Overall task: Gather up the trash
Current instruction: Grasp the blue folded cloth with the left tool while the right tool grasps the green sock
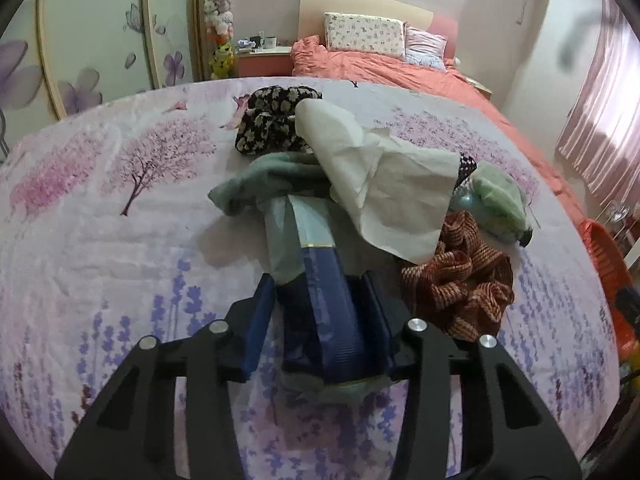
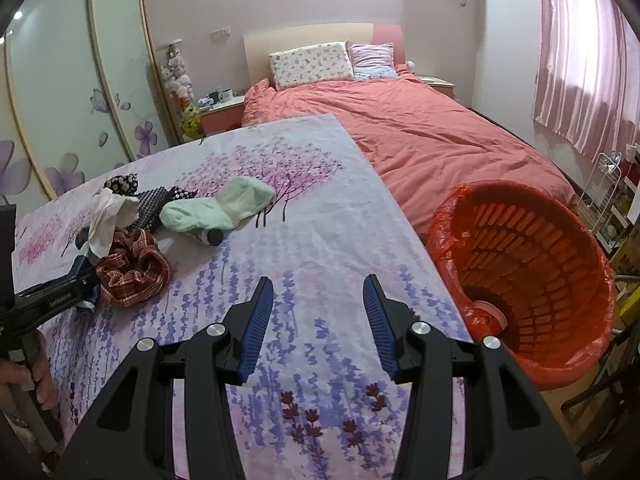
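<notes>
Stood just off the surface's right edge: an orange basket lined with a red plastic bag, holding one pale round item, too unclear to name, at its bottom. Lay in a loose heap on the left part of the surface: a crumpled white paper, a rust-red scrunchie, a black floral scrunchie, a pale green cloth. Clenched between the ribbed blue fingers of the left hand-held gripper: a long wrapper, dark blue near, pale toward the heap. Hung spread and released over bare cloth at the near right: the right hand-held gripper, well apart from the heap. Covered in a lavender and cherry-tree print. Beyond: a bed with a coral duvet, two pillows, pink curtains, floral wardrobe doors.
</notes>
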Available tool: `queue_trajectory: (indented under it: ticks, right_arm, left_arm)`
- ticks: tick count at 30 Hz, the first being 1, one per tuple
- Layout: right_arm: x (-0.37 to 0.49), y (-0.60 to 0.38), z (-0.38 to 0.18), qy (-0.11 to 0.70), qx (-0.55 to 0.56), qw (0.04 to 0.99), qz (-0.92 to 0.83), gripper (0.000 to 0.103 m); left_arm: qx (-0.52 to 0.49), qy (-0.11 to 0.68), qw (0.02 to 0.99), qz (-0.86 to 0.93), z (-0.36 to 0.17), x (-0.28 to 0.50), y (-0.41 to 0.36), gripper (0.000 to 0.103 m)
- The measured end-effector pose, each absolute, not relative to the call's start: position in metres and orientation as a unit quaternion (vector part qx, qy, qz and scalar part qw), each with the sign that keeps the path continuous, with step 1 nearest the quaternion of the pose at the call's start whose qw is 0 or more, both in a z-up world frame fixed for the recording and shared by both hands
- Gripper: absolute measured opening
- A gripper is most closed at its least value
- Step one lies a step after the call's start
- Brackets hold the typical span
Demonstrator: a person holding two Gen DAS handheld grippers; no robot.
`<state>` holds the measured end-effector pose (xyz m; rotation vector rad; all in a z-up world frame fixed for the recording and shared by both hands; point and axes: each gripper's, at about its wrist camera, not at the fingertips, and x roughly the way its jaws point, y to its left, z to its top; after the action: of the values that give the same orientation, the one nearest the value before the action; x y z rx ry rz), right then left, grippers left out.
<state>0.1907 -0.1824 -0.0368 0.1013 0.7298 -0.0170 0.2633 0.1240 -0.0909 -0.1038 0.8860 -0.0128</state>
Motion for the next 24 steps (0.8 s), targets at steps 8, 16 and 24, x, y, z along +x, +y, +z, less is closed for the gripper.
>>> queue_trajectory:
  ticks: [8, 16, 24]
  right_arm:
    - [0.203, -0.154, -0.039, 0.359, 0.042, 0.932, 0.018, 0.048]
    - [0.232, -0.112, -0.034, 0.354, 0.05, 0.931, 0.076, 0.048]
    - [0.278, -0.077, -0.038, 0.367, 0.065, 0.923, 0.096, 0.047]
  left_arm:
    - [-0.034, 0.415, 0.909, 0.017, -0.086, 0.25, 0.143, 0.032]
    - [-0.049, 0.412, 0.907, 0.071, -0.083, 0.239, 0.192, 0.033]
    - [-0.091, 0.419, 0.902, 0.054, -0.088, 0.24, 0.207, 0.035]
